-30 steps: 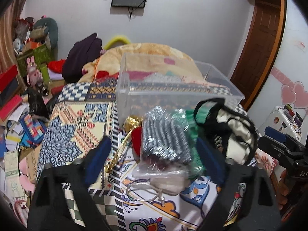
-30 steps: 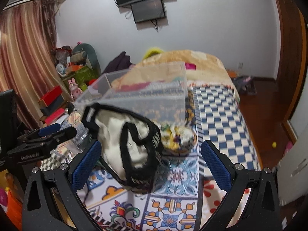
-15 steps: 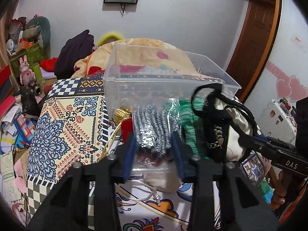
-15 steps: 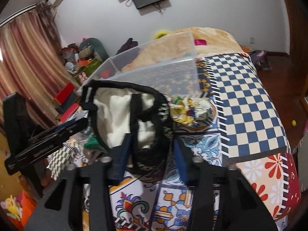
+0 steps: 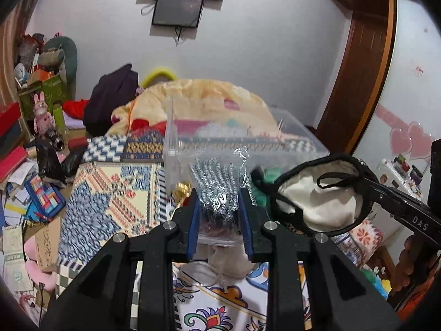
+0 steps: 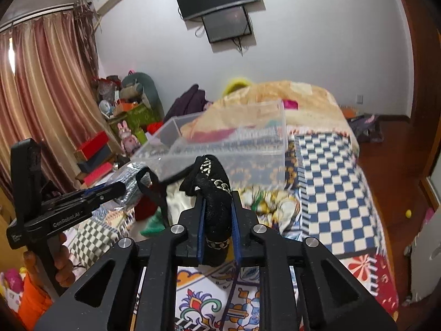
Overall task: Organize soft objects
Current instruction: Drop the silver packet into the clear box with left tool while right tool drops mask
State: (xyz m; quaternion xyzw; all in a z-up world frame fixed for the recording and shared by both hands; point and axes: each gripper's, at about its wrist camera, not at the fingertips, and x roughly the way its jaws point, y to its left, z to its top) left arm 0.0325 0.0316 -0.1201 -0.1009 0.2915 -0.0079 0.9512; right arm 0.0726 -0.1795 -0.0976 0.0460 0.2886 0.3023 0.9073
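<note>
My left gripper (image 5: 219,201) is shut on a clear plastic bag of silver-grey knit (image 5: 216,182) and holds it up in front of the clear plastic bin (image 5: 300,140). My right gripper (image 6: 217,207) is shut on the black rim of a black-and-cream fabric bag (image 6: 216,190), lifted off the bed. That bag also shows at the right of the left wrist view (image 5: 319,201), hanging from the right gripper. A green soft item (image 5: 266,176) and a yellow patterned cloth (image 6: 273,204) lie by the bin.
The bin stands on a patterned bedspread (image 5: 110,193), with a blue checked part (image 6: 328,182) to its right. A beige blanket heap (image 5: 209,99) lies behind it. Clutter and boxes (image 5: 24,171) fill the floor at left. A wooden door (image 5: 355,63) is at right.
Both grippers have closed, the left on the plastic bag of knit and the right on the black bag's rim. Both items are now lifted from the bedspread toward the bin.
</note>
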